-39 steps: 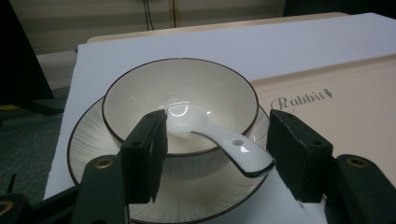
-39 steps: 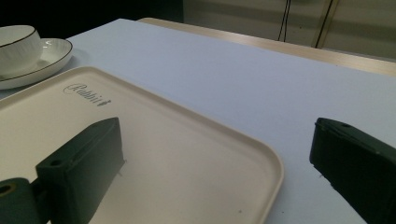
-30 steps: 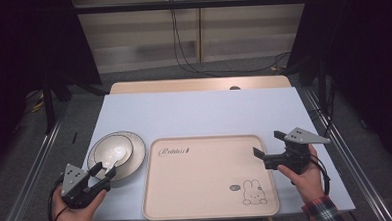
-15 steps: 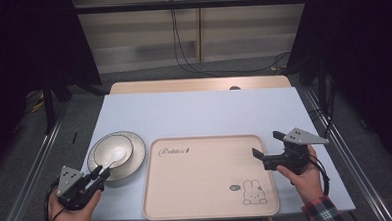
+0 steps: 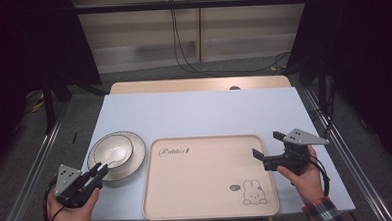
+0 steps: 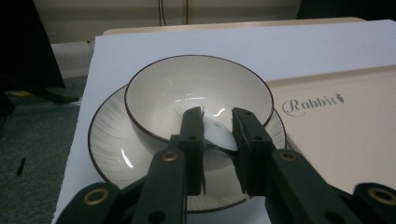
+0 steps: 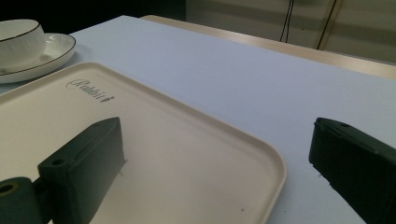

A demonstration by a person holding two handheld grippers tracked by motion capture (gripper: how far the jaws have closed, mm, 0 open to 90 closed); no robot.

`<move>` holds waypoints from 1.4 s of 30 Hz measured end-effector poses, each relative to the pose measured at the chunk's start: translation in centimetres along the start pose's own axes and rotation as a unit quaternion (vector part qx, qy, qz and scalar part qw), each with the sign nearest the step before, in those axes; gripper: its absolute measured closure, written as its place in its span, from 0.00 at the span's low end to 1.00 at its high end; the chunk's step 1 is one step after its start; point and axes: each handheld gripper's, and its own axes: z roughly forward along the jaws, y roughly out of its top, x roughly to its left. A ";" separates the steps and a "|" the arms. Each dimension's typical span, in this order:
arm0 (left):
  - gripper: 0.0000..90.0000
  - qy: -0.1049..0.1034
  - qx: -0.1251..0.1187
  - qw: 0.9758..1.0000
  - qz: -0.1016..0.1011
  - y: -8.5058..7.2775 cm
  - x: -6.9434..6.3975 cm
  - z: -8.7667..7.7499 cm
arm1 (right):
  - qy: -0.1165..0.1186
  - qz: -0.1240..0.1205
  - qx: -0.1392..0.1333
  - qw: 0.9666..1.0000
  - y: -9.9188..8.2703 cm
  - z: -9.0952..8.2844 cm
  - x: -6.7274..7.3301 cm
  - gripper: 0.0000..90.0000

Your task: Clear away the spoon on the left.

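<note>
— Moved since earlier: left gripper (image 5: 97, 173), drawn back toward the table's near edge; jaws narrowly parted at the bowl's (image 6: 198, 100) near rim, grasping nothing.
— Bowl?
— On its plate (image 5: 137, 152), left of tray (image 5: 207, 190).
— Right gripper (image 5: 260, 155)?
— Released, jaws wide, over the tray's right edge.

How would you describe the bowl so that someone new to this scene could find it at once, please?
On the pale blue table, look left of the big cream tray with the rabbit drawing. There a white plate sits, and the bowl stands on it, in front of the left tongs. It is deeper than the plate, with a thin dark rim.
</note>
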 end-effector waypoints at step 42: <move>0.94 -0.030 -0.088 0.996 -0.006 3.4 1.0 4.0 | -0.013 0.012 0.000 1.000 -0.5 -1.5 -0.6 0.02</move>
